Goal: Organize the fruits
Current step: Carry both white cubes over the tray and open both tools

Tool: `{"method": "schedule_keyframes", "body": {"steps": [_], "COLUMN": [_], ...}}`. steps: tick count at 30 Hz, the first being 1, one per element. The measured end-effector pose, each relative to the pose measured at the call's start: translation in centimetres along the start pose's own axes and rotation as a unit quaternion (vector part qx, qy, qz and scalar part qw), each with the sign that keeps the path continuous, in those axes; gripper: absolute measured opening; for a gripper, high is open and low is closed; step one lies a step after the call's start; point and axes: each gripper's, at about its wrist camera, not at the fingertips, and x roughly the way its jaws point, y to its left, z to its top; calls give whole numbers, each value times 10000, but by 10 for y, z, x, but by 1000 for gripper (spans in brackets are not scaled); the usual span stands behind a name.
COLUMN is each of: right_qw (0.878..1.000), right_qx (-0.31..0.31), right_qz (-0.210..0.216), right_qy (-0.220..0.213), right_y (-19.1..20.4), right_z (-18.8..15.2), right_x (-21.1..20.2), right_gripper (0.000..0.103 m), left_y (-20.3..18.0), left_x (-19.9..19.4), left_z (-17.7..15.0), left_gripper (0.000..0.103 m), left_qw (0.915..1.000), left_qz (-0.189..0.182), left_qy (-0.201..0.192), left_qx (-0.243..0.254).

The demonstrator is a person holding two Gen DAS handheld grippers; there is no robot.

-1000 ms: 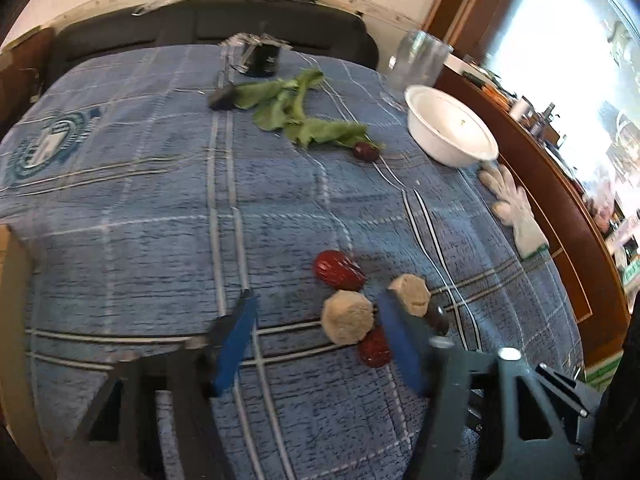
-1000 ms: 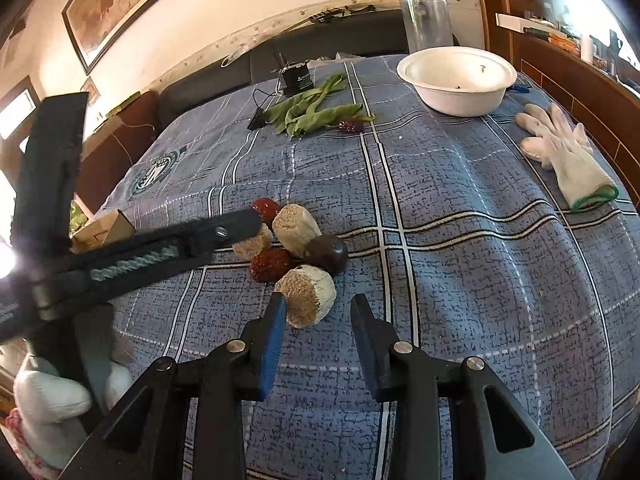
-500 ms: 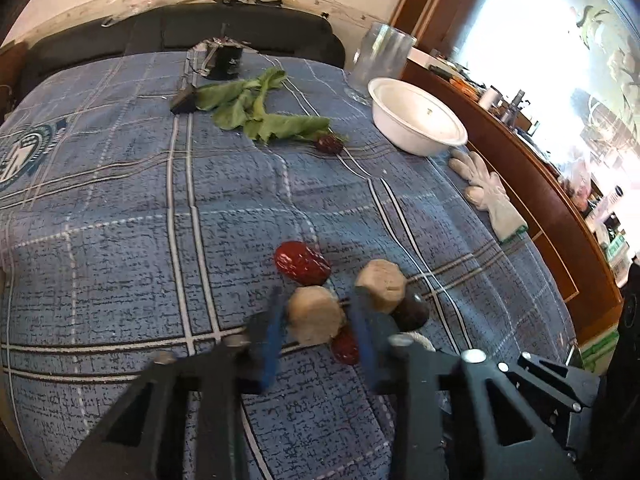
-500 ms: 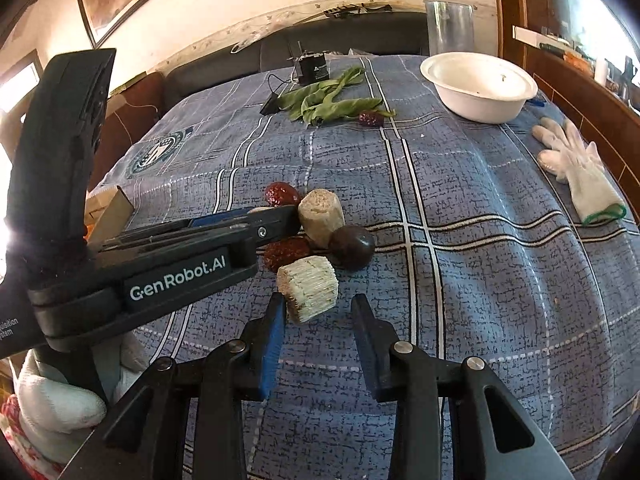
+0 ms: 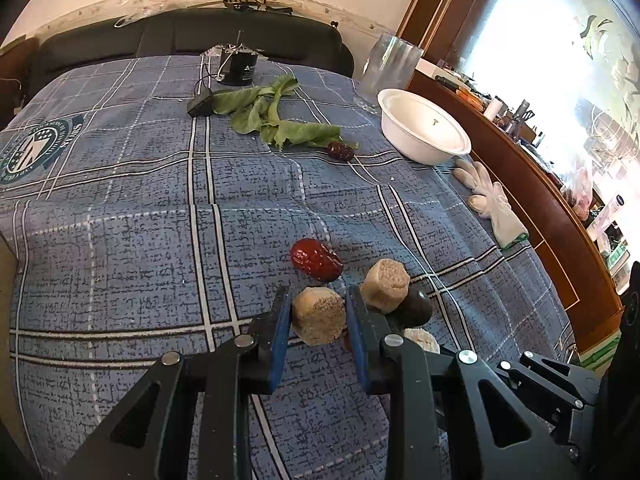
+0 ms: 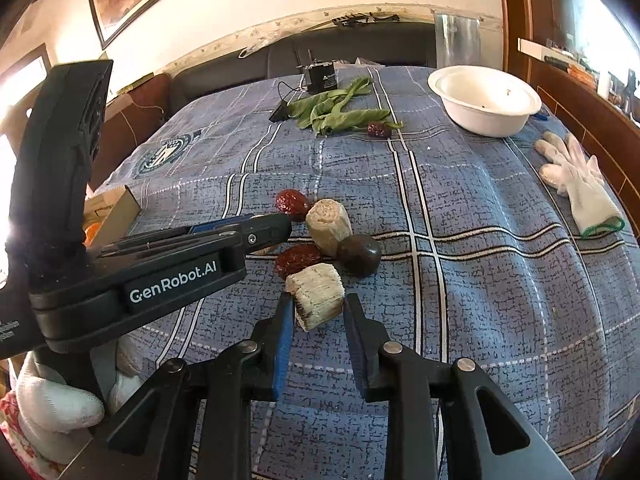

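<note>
A cluster of fruit lies on the blue plaid cloth: a red date [image 5: 316, 260], beige sugarcane chunks and a dark round fruit [image 5: 416, 307]. My left gripper [image 5: 316, 312] is shut on one beige chunk [image 5: 318, 315]. A second chunk [image 5: 385, 286] lies just right of it. In the right wrist view my right gripper [image 6: 316, 314] is open around a pale cut chunk [image 6: 317, 294], with a red date [image 6: 297, 259] and the dark fruit [image 6: 358, 255] just beyond. The left gripper's body [image 6: 160, 272] reaches in from the left.
A white bowl [image 5: 424, 132] stands at the far right, with a glass jar [image 5: 390, 70] behind it. Green leaves [image 5: 276, 120] and another dark red date [image 5: 341, 151] lie at the far middle. A white glove [image 5: 492, 204] lies by the right edge. A black device [image 5: 239, 67] sits at the back.
My left gripper has closed from wide open onto the beige chunk. My right gripper has moved forward so the pale cut chunk sits between its fingers.
</note>
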Motion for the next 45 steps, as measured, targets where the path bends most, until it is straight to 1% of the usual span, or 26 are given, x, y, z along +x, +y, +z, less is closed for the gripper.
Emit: {"method": "schedule_keyframes", "body": {"steps": [3, 5, 11, 14, 17, 19, 21, 24, 26, 28, 31, 35, 36, 38, 42, 44, 45], "right_qw": [9999, 9997, 9991, 9994, 9998, 9999, 9999, 9994, 9983, 9975, 9949, 9890, 9874, 9841, 9794, 9774, 9766], "right_qx": [-37, 16, 88, 37, -44, -87, -64, 32, 56, -7, -187, -461, -530, -688, -974, -1147, -1233], "right_qz": [66, 163, 406, 328, 174, 110, 123, 336, 561, 697, 984, 1407, 1488, 1633, 1758, 1761, 1745], "right_qy": [142, 153, 53, -69, -82, -77, -78, -117, -127, -128, -119, -34, -4, 76, 190, 234, 253], "right_y": [2, -1, -3, 0, 5, 8, 12, 20, 30, 43, 72, 118, 129, 154, 194, 213, 222], "right_z": [1, 2, 1, -1, -2, -2, -1, -2, -2, -2, 0, 2, 1, 1, -1, -2, -3], "right_x": [7, 8, 5, -1, -2, -4, -8, -20, -30, -36, -43, -43, -42, -38, -28, -23, -20], "right_gripper": [27, 27, 26, 26, 26, 26, 26, 26, 26, 26, 26, 27, 27, 27, 27, 27, 27], "left_y": [-1, -1, -2, -1, -1, 3, 11, 32, 57, 80, 118, 157, 162, 176, 194, 203, 207], "left_x": [-1, -1, -6, -18, -43, -68, -90, -124, -149, -166, -190, -213, -216, -219, -216, -213, -212], "left_z": [-1, -2, -2, -2, -4, -8, -15, -28, -42, -53, -69, -87, -90, -98, -108, -112, -113], "left_gripper": [26, 26, 26, 26, 26, 26, 26, 26, 26, 26, 26, 26, 26, 26, 26, 26, 26], "left_qw": [10000, 10000, 9999, 9997, 9991, 9984, 9976, 9951, 9913, 9861, 9755, 9608, 9586, 9544, 9502, 9496, 9503], "left_qz": [59, 88, 143, 148, 204, 214, 267, 548, 752, 962, 1331, 1827, 1892, 1988, 2064, 2008, 1916], "left_qy": [-3, -11, -78, -159, -345, -476, -567, -662, -742, -795, -828, -846, -837, -783, -650, -600, -586], "left_qx": [1, -4, -3, -94, -131, -222, -308, -489, -791, -1096, -1541, -1905, -1957, -2087, -2241, -2333, -2383]}}
